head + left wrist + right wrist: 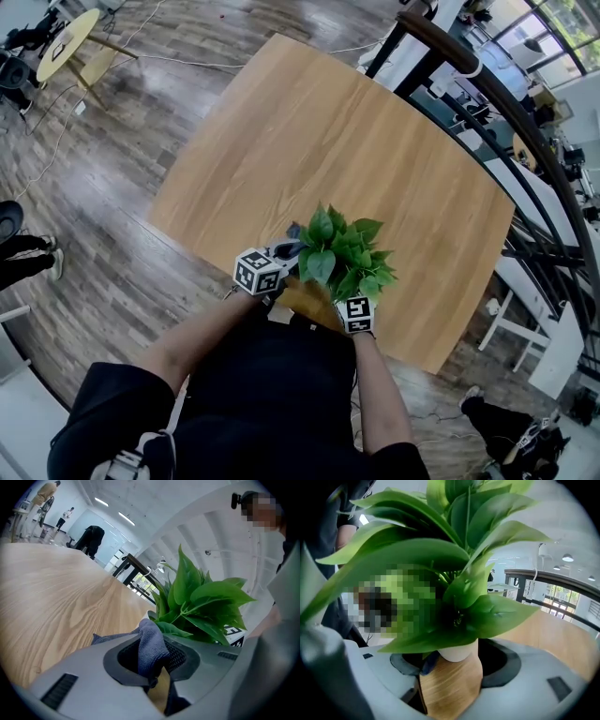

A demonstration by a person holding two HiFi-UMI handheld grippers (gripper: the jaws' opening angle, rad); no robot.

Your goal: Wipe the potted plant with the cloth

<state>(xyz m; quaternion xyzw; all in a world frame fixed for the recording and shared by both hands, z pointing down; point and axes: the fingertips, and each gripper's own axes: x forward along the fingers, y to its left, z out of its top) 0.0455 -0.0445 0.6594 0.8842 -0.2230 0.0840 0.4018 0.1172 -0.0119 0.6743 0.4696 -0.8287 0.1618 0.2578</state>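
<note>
Two claws at one potted plant point(339, 255): left claw point(157, 662) clamped on the cloth point(150, 641), right claw point(457, 665) gripping the pot point(458, 652), where a hard swipe could tear leaves point(211, 597).

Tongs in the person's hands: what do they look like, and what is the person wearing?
The left tongs and right tongs are smooth light-grey plastic with dark textured pads inside. Each carries a white cube printed with black square markers. The person wears a black short-sleeved shirt.
</note>
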